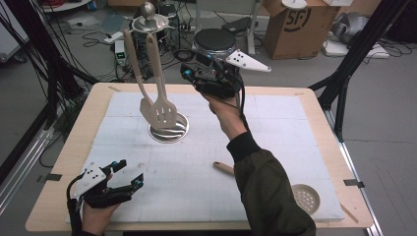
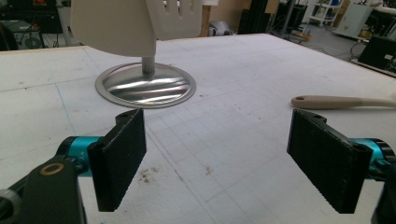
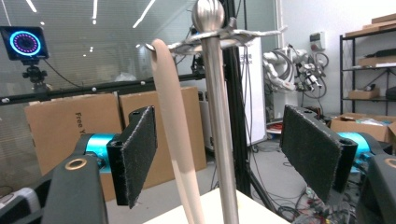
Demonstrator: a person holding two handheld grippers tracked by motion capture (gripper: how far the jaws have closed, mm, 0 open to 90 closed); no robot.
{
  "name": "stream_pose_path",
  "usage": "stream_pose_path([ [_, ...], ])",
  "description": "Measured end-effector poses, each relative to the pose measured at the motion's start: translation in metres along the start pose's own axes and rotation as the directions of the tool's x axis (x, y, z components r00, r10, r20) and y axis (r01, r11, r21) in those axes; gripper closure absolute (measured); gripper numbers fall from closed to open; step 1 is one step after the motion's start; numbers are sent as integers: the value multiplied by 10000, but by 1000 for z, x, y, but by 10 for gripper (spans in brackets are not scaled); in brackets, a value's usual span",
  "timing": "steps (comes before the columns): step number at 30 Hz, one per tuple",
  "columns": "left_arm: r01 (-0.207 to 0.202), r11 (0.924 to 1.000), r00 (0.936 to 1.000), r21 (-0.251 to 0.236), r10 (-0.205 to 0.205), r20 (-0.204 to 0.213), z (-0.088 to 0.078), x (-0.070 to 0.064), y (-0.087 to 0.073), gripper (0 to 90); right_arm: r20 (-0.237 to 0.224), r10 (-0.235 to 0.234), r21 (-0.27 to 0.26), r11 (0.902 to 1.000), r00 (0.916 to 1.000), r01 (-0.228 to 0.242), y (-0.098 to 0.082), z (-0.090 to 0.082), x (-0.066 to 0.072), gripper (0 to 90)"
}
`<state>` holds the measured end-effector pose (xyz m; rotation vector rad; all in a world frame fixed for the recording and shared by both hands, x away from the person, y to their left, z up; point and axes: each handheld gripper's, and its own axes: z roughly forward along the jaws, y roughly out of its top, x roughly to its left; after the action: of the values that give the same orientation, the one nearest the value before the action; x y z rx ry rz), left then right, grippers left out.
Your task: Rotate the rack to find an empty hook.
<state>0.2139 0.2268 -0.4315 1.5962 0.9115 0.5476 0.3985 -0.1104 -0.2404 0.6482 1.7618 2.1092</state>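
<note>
Near the counter's far edge, 2 utensils hang on the rack; right gripper wide, empty. Skimmer still on counter; left gripper wide, idle.

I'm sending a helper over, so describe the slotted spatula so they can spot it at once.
Start at the white board covering the table, then find the metal stand on its round shiny base. Two beige utensils hang from its top; the slotted spatula has long slits cut through its blade, while its neighbour's blade is solid.
</note>
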Motion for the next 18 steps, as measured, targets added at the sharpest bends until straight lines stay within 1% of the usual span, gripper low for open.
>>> stream_pose_path([
  [4, -47, 10000, 9999, 54, 46, 92, 3, 0, 1, 202, 228, 69, 120, 9999, 9997, -72, -3, -8, -6, 266],
  [6, -58, 10000, 9999, 44, 58, 109, 5, -1, 1, 202, 296, 101, 107, 9999, 9995, -104, -3, -11, -7, 266],
  [8, -70, 10000, 9999, 63, 69, 148, 7, -1, 1, 202, 314, 133, -18, 9999, 9994, -133, -3, -14, -8, 267],
  [9, -92, 9999, 9998, 46, 91, 166, 8, -1, 2, 202, 288, 178, 16, 9998, 9994, -179, -3, -15, -8, 267],
  [11, -109, 9999, 9997, 51, 108, 228, 9, -2, 2, 202, 364, 37, 108, 9999, 9993, -41, -4, -17, -7, 267],
  [16, -133, 9999, 9995, 49, 132, 293, 12, -2, 3, 202, 519, -109, 385, 9992, 9986, 89, -9, -25, -8, 267],
  [18, -105, 9999, 9995, 40, 104, 312, 13, -2, 3, 202, 632, -61, 586, 9983, 9980, 24, -10, -29, -9, 265],
])
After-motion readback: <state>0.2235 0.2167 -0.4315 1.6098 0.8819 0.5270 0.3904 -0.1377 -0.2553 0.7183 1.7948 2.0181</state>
